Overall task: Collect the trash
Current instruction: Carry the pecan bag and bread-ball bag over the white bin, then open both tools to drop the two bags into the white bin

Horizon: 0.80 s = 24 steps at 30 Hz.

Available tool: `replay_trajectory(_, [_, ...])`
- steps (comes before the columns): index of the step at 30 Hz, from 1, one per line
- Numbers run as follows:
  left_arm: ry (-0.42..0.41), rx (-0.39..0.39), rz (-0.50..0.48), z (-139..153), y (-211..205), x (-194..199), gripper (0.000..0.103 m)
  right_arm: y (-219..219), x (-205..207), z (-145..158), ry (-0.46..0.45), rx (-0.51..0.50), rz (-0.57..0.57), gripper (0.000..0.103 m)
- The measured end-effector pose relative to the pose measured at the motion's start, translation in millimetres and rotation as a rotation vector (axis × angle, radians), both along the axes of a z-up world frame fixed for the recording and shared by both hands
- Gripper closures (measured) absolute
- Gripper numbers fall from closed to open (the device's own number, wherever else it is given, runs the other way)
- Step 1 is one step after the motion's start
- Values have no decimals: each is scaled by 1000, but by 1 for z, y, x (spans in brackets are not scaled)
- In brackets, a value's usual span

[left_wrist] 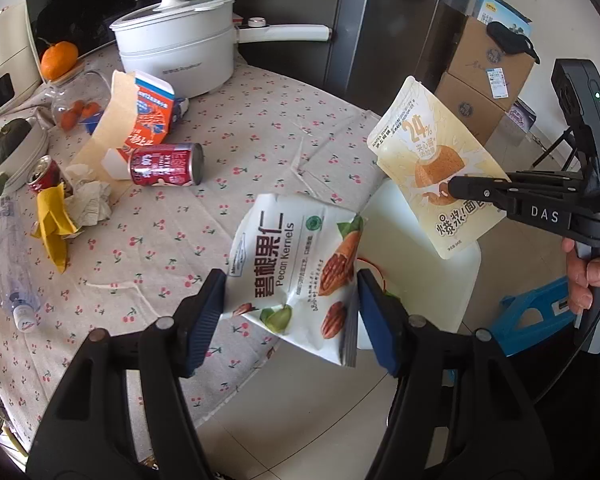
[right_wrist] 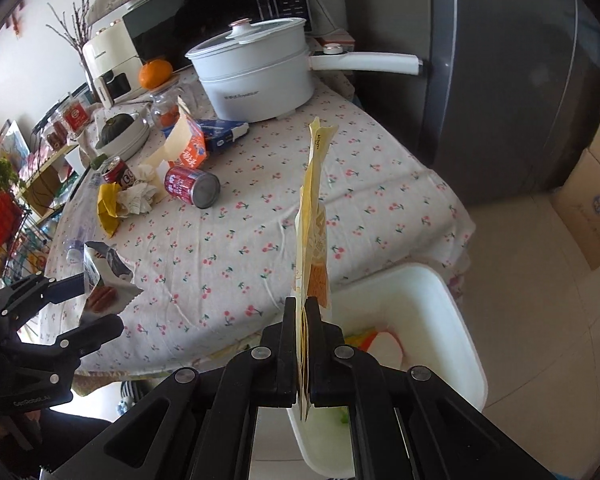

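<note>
You held two snack bags beside the white bin (right_wrist: 452, 300).
Your left gripper (left_wrist: 290, 300) gripped the "Pecan Kernels" bag (left_wrist: 296, 264); your right gripper (right_wrist: 303, 316) pinched the "24%" bread pouch (left_wrist: 432, 160).

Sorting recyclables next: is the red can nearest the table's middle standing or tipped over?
Tipped over. The red can lies on its side on the tablecloth, its round metal end facing sideways, not up.

On the table (left_wrist: 260, 140), a pot (left_wrist: 176, 40) stands behind a can (left_wrist: 166, 164).
</note>
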<state>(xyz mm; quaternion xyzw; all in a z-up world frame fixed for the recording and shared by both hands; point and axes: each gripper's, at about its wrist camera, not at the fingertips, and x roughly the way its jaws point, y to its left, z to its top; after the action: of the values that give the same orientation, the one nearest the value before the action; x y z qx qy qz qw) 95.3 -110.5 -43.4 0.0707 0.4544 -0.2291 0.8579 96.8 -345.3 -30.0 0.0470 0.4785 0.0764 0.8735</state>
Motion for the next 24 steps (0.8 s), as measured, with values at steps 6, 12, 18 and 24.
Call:
replay_trajectory(6, [13,9,-101,-16,-49,-8,36,-56,-27,-13,57,6,-118,99])
replay_trajectory(12, [23,48,-185,-48,-96,-12,35,-83,-38,-27,97,14,-179,99])
replay_trajectory(18, [7,76,-208,-66,-118,-11,30,-94,-40,-35,120,5,-202,99])
replay_trajectory(24, [25,72,-210,-72,-124,-6,17,-100,-42,-41,139,3,-216,99])
